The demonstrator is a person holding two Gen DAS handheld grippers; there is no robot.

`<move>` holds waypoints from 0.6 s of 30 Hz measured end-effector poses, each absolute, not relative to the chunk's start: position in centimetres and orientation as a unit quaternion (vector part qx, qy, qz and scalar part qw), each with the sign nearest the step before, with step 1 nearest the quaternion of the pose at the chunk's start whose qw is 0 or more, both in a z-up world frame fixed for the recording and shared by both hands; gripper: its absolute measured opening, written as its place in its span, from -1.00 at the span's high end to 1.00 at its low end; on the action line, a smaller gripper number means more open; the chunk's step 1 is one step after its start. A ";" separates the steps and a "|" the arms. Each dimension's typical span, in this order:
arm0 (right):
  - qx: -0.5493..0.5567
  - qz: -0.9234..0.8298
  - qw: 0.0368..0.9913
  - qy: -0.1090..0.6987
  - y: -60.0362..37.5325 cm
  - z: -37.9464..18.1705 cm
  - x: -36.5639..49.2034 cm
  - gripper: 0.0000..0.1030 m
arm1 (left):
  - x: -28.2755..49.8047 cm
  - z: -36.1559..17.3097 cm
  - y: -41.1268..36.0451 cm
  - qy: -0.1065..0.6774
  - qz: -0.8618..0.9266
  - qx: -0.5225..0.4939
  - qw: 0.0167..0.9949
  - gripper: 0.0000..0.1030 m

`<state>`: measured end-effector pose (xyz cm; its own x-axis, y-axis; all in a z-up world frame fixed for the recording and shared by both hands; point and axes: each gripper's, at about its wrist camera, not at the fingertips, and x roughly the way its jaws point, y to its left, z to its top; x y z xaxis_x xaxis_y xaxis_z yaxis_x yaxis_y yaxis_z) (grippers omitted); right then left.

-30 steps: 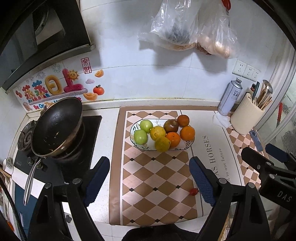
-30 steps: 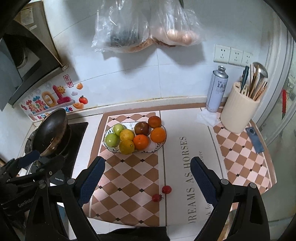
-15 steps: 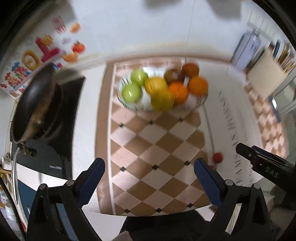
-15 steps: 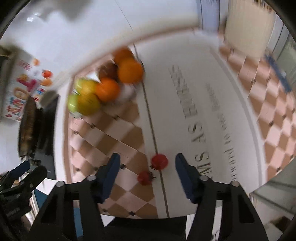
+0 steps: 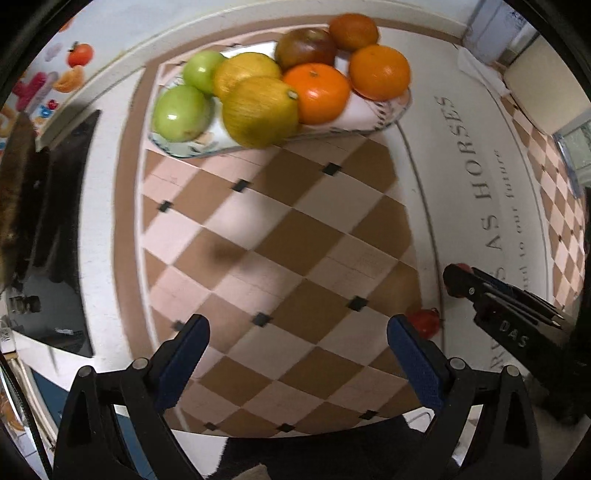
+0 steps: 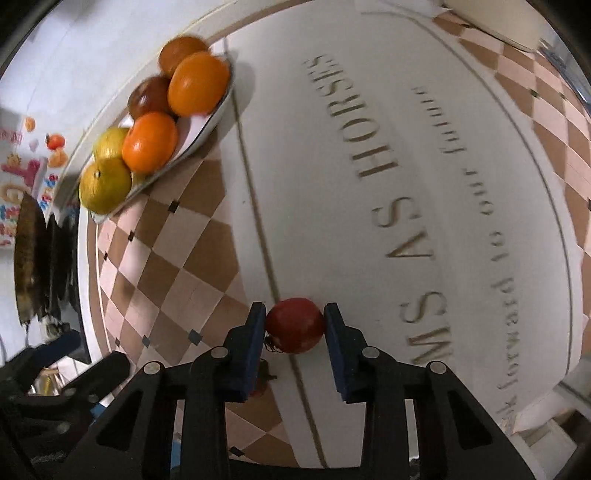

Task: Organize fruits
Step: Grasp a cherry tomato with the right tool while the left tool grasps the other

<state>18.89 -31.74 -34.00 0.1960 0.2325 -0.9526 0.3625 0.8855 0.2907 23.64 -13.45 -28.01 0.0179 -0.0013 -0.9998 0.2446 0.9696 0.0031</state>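
Note:
A patterned plate at the back of the mat holds several fruits: green apples, yellow citrus and oranges; the plate also shows in the right wrist view. My right gripper is down on the mat with its pads on both sides of a small red tomato. A second small red tomato lies just left of it, half hidden under the left finger. My left gripper is open and empty above the checkered mat.
A black stove with a pan stands at the left. The mat reads "AS HORSES". A cream utensil holder and a spray can stand at the back right. The counter's front edge is close below.
Both grippers have dropped towards the counter. My right gripper has come down around the small red tomato and narrowed onto it. My left gripper has stayed open.

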 end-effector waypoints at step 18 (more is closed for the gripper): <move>0.297 -0.111 0.724 0.613 -37.7 -33.4 13.1 0.33 | 21.1 -32.4 -22.1 0.730 -0.216 0.101 0.641 -0.23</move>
<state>13.12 -37.74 -33.36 0.2241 0.2034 -0.9531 0.5238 0.7996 0.2938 21.10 -22.15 -32.43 -0.1592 -0.1304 -0.9786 0.4240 0.8861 -0.1871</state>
